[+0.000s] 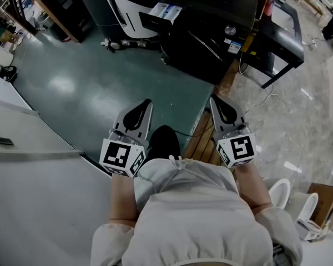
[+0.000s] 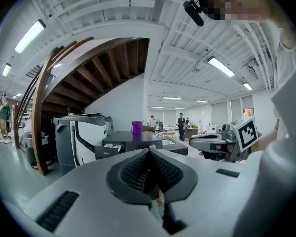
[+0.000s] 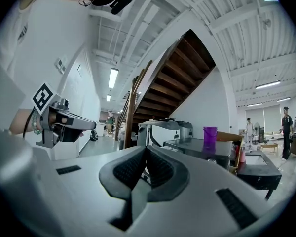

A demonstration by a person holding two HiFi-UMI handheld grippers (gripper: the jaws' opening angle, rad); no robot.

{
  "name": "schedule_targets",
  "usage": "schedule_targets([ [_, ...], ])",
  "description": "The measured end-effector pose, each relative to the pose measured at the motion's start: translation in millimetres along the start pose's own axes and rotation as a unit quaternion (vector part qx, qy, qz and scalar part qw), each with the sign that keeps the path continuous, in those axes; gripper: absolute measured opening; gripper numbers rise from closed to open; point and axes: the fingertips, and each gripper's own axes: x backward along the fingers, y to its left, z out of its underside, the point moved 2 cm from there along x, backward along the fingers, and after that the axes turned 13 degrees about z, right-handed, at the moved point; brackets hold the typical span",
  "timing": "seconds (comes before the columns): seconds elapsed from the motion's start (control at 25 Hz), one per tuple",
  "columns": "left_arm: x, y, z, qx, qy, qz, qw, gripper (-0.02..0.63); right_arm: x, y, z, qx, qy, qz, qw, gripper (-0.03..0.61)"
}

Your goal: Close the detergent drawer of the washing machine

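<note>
Left gripper (image 1: 147,102) and right gripper (image 1: 213,98) pinched together, empty, lower centre; detergent drawer (image 1: 165,11) open on washing machine (image 1: 211,37) at upper centre, well apart: approach square to drawer front, push straight in with closed tips.

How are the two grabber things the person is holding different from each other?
The left gripper hangs over the green floor; the right gripper hangs by the wooden strip at that floor's edge. The left gripper leans rightward and the right gripper leans leftward, so their tips point inward. The left gripper's marker cube shows a different black pattern from the right gripper's. Both have jaws shut on nothing, away from the washing machine.
</note>
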Motion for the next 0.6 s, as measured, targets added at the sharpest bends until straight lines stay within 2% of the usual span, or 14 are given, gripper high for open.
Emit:
schedule_targets([
  [0.2, -9, 42, 8, 0.013, 0.003, -0.001, 0.9999, 0.018, -36, 10, 9, 0.003, 0.009, -0.001, 1.0, 0.005],
  [0.32, -23, 77, 17, 0.023, 0.007, 0.011, 0.9997, 0.018, -67, 14, 18, -0.002, 0.026, 0.013, 1.0, 0.005],
  [0.48, -44, 143, 18, 0.031, 0.006, 0.029, 0.9991, 0.018, -128, 25, 18, -0.006, 0.036, 0.037, 0.999, 0.005],
  [0.6, -64, 200, 16, 0.034, 0.008, 0.054, 0.9979, 0.018, -179, 34, 17, -0.017, 0.048, 0.073, 0.996, 0.005],
])
